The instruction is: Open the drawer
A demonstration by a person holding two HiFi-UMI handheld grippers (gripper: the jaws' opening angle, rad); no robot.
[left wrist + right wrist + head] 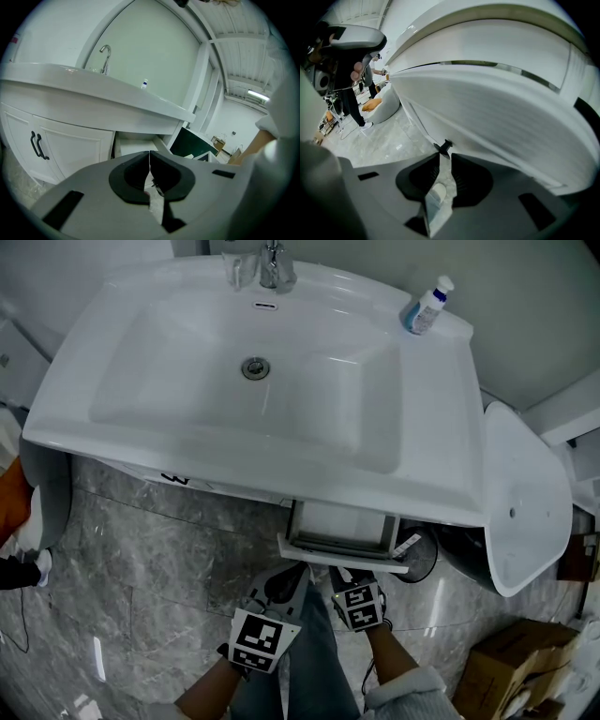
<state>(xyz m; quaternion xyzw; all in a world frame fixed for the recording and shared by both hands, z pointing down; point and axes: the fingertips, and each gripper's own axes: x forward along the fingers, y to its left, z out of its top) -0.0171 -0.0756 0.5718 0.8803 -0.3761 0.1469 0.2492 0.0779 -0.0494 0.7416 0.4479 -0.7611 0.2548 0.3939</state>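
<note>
A white drawer (339, 554) stands partly pulled out under the basin's front edge. My right gripper (344, 574) is just in front of the drawer's face. In the right gripper view the drawer face (497, 117) fills the frame, and a small black handle (444, 146) sits just beyond the tips. The right gripper (445, 158) shows a narrow gap between its jaws, with nothing pressed between the pads. My left gripper (282, 585) hangs beside it to the left, away from the drawer. In its own view the left gripper (149, 155) has its tips touching and holds nothing, and the open drawer (136, 145) lies ahead.
Above the drawer is the white washbasin (141, 381) with a tap (273, 265) and a small bottle (427, 307). A white toilet (525, 502) and a cardboard box (511, 667) stand to the right. Cabinet doors with black handles (37, 145) are left of the drawer. A person (351, 93) stands on the grey marble floor.
</note>
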